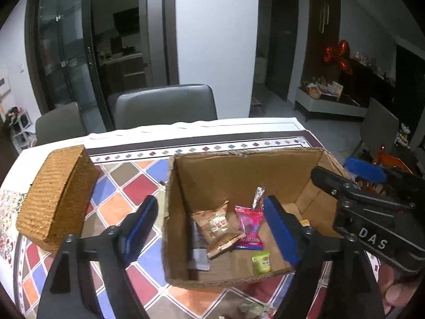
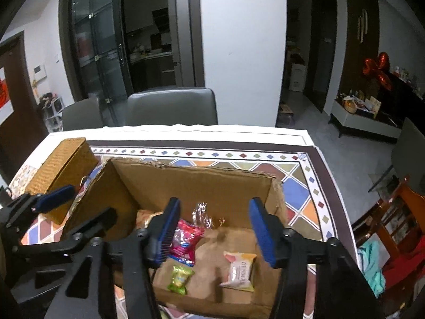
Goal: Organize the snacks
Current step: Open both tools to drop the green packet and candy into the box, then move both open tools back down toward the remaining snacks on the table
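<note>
- Table [image 2: 300, 186] covered by a cloth of coloured diamonds with a dark border, reaching to the far edge in both views.
- Grey chair [image 2: 170, 106] pushed in at the far side, a second grey chair [image 2: 79, 114] to its left.
- Open cardboard box [image 1: 239, 167] standing on the cloth, flaps torn off along a ragged rim, snacks lying loose on its floor.
- Woven lidded basket [image 1: 55, 191] left of the box, close beside it but apart, lid down.
- Left gripper [image 1: 209, 228] over the box's near left corner, blue pads spread wide, left pad outside the left wall, right pad inside the box; nothing pinched between them.
- Right gripper [image 2: 213, 234] over the middle of the box, pads parted, nothing gripped; snacks showing on the box floor below the gap.
- Tan snack bag [image 1: 219, 228] inside the box toward the left wall, tilted.
- Pink packet [image 2: 184, 242] near the middle, just beside the tan bag, partly behind a blue pad in each view.
- White and orange packet [image 2: 239, 271] toward the right of the box floor, blurred.
- Crinkled clear wrapper [image 2: 203, 212] near the back wall.
- Small green packet [image 2: 180, 279] near the front wall, lying alone.
</note>
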`<action>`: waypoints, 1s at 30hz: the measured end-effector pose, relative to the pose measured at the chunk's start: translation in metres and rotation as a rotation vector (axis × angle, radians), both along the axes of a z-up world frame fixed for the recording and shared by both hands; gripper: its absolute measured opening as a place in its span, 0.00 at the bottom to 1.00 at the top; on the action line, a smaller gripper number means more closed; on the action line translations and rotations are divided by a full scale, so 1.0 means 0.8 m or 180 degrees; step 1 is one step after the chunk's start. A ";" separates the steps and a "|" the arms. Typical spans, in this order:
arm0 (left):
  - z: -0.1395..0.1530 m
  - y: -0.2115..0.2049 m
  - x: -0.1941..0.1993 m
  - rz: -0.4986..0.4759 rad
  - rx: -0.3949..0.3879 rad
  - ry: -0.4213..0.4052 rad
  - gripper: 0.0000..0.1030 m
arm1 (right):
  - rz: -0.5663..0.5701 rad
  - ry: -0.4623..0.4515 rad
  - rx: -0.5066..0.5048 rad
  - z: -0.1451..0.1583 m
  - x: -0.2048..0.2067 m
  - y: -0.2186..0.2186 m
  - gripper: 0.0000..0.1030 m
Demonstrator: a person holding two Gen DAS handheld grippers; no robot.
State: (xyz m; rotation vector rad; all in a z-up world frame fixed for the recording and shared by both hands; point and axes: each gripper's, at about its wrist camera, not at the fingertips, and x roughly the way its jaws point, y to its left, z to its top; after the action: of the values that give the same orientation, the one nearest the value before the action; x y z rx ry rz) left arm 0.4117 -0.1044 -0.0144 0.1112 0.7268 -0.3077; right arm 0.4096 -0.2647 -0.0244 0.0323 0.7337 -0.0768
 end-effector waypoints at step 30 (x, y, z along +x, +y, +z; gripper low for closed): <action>0.035 0.020 -0.139 0.0272 0.0075 -0.0211 0.96 | 0.0080 -0.0261 -0.0100 0.056 -0.119 -0.001 0.77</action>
State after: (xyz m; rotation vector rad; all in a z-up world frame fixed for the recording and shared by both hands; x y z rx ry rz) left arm 0.3004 -0.0884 0.0135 0.1120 0.6676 -0.2131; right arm 0.3143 -0.2653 0.0203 -0.0038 0.6509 -0.0628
